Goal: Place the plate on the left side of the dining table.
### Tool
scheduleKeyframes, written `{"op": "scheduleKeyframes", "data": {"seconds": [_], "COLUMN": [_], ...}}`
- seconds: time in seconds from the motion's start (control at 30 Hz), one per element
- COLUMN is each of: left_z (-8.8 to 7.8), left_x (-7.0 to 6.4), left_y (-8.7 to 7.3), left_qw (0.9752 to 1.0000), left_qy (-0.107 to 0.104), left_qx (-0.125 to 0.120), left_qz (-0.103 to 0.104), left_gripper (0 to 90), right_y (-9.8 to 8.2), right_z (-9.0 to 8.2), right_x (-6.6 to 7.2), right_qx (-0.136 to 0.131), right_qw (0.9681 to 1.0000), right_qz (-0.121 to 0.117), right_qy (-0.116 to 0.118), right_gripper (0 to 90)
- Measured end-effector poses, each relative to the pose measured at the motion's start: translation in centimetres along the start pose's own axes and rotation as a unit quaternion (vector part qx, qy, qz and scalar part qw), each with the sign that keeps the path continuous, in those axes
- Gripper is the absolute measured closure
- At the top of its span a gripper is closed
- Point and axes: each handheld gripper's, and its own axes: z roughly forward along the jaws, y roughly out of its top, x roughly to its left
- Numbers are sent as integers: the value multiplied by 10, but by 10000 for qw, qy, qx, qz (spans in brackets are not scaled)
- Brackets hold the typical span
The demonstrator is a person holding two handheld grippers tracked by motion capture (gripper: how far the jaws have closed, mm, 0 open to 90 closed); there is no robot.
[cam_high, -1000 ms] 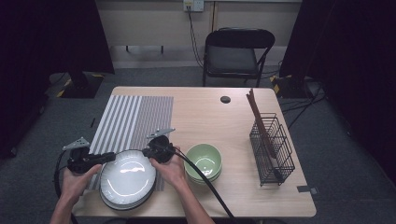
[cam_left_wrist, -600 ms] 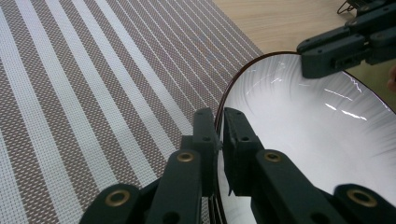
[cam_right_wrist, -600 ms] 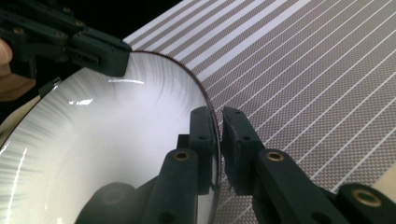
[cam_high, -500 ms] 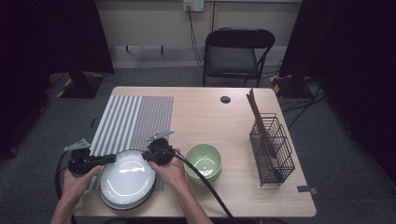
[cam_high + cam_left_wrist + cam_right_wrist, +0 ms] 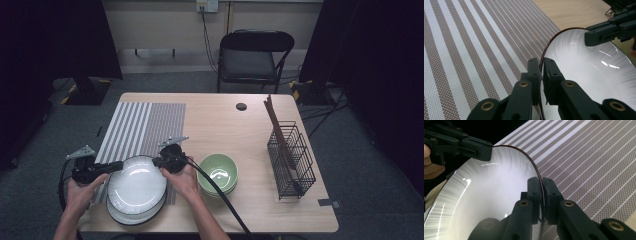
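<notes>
The round white ribbed plate with a dark rim (image 5: 136,181) is now pinched at opposite edges, its rim between the left gripper (image 5: 541,65) jaws and the right gripper (image 5: 541,185) jaws alike. Since a second ago, both grips have tightened; lifting off the lower plate (image 5: 131,217) seems ready.

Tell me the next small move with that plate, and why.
Probably lift the top plate straight up, both hands together. The left gripper and right gripper are each shut on its rim at opposite sides, and it lies on another plate beneath. The striped mat ahead lies bare as a likely landing spot.
</notes>
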Motion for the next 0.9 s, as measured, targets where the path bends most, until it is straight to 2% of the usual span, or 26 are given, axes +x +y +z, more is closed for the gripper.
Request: {"op": "scheduleKeyframes", "data": {"seconds": [0.2,0.4,0.43,0.5,0.53,0.6,0.63,0.73,0.8,0.9], "left_z": [-1,-1,-1,-5,-6,-8,-8,-7,-6,-4], "left_x": [-1,1,2,4,5,5,6,6,4,4], "left_y": [6,4,3,0,-2,-7,-9,-10,-7,-4], "left_qw": [9998,9999,9999,9996,9996,9996,9996,9998,9999,10000], "left_qy": [144,75,79,5,-44,-13,-83,-120,-77,-17], "left_qx": [-23,-82,-86,-79,-80,-35,-32,19,66,48], "left_qz": [109,-74,-90,-261,-262,-273,-272,-177,-63,-49], "left_gripper": [839,822,770,700,715,719,735,822,831,832], "right_y": [4,5,5,5,4,4,3,1,1,2], "right_z": [1,1,1,0,0,0,0,0,-1,-3], "right_x": [0,-2,-3,-3,-3,-3,-3,-3,-2,-1], "right_qx": [-44,-55,-53,-59,-62,-70,-85,-118,-114,-135], "right_qw": [10000,9999,9999,10000,10000,10000,10000,9999,9999,9999], "right_qz": [-82,-104,-93,-75,-75,-46,-38,-4,20,-9], "right_qy": [-25,5,11,18,11,11,13,36,17,-43], "right_gripper": [852,855,855,855,855,856,856,857,858,860]}}
